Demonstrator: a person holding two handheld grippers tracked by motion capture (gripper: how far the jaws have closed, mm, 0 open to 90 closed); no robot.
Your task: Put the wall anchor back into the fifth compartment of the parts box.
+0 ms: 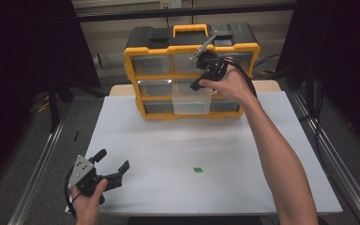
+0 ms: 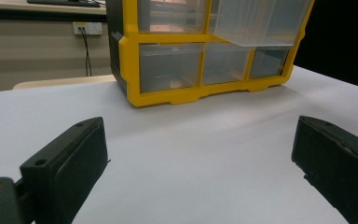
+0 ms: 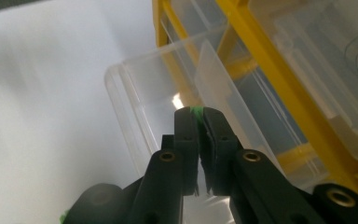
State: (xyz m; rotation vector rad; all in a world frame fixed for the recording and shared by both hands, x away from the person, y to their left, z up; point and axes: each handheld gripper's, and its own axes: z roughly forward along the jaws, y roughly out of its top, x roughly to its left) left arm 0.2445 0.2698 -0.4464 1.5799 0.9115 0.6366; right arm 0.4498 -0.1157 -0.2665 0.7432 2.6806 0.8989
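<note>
While the left gripper (image 1: 115,165) rests low at the near left of the white table (image 1: 168,154), its jaws spread wide with nothing between them, the work is going on farther back. A small green square piece (image 1: 197,169) lies alone on the near table. Beyond it, the right gripper (image 3: 198,114) hangs over the pulled-out clear plastic drawer (image 3: 144,88) of the yellow-and-black organiser cabinet (image 1: 191,70), jaws pressed together on a sliver of green material (image 3: 196,111). Judging by this, the drop into the drawer is in hand; next the jaws should part directly above the open tray.
</note>
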